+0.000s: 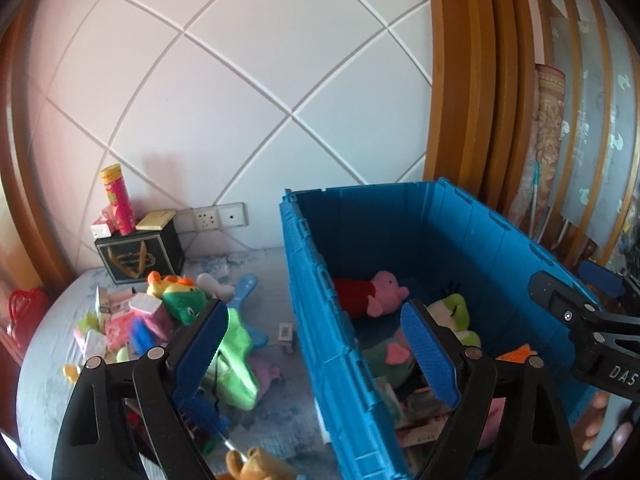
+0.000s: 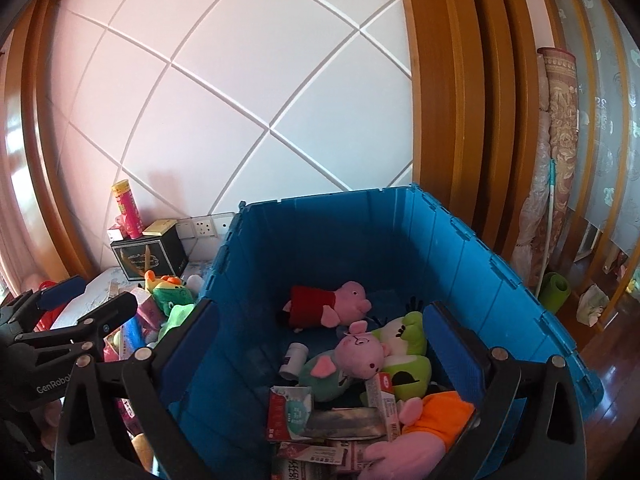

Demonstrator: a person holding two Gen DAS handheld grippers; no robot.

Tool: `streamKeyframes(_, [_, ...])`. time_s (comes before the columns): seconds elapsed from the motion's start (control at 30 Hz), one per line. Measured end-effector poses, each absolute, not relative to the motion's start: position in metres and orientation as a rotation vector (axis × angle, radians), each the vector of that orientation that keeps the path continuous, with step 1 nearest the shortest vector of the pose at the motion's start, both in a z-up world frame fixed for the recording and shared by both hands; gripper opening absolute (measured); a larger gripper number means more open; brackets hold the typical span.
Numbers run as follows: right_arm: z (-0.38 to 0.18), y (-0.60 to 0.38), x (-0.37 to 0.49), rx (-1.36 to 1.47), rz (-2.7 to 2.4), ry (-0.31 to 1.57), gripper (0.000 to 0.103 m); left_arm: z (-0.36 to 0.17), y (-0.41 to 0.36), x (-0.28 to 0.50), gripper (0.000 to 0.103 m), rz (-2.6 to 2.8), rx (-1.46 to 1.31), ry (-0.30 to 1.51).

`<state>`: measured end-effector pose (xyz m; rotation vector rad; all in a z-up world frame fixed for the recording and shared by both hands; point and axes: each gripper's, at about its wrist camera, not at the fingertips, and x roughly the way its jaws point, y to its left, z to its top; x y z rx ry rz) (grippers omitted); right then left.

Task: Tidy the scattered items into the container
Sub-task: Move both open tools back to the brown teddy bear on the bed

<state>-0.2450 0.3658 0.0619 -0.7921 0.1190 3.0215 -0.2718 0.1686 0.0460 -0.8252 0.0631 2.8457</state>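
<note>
A blue bin [image 1: 316, 264] stands on the bed, and in the right wrist view its inner wall [image 2: 320, 240] is in full sight. Inside lie a pink pig in red [image 2: 328, 304], a pig with glasses [image 2: 356, 354], an orange-dressed pig [image 2: 436, 416], a white bottle [image 2: 294, 360] and packets [image 2: 288, 412]. My left gripper [image 1: 316, 346] is open and straddles the bin's left wall. My right gripper [image 2: 322, 354] is open over the bin's contents, holding nothing. Left of the bin lie a frog plush [image 1: 180, 300], a light green toy [image 1: 236, 364], small boxes [image 1: 140, 308] and a brown plush [image 1: 256, 464].
A black box [image 1: 140, 254] carrying a pink tube [image 1: 118, 200] stands against the quilted wall by the sockets [image 1: 212, 216]. A red bag [image 1: 24, 312] hangs off the bed's left edge. Rolled rugs [image 2: 560, 160] and a green roll [image 2: 554, 292] stand right of the bin.
</note>
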Motion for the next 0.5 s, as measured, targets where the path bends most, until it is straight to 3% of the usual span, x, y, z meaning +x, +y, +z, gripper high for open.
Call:
streamKeyframes(0.3, [0.053, 0.264, -0.231, -0.818, 3.106, 0.064, 0.103, 0.022, 0.065, -0.261, 0.090, 2.890, -0.925, 0.071])
streamKeyframes(0.5, [0.032, 0.204, -0.232, -0.895, 3.163, 0.049, 0.103, -0.022, 0.007, -0.254, 0.090, 2.880, -1.091, 0.125])
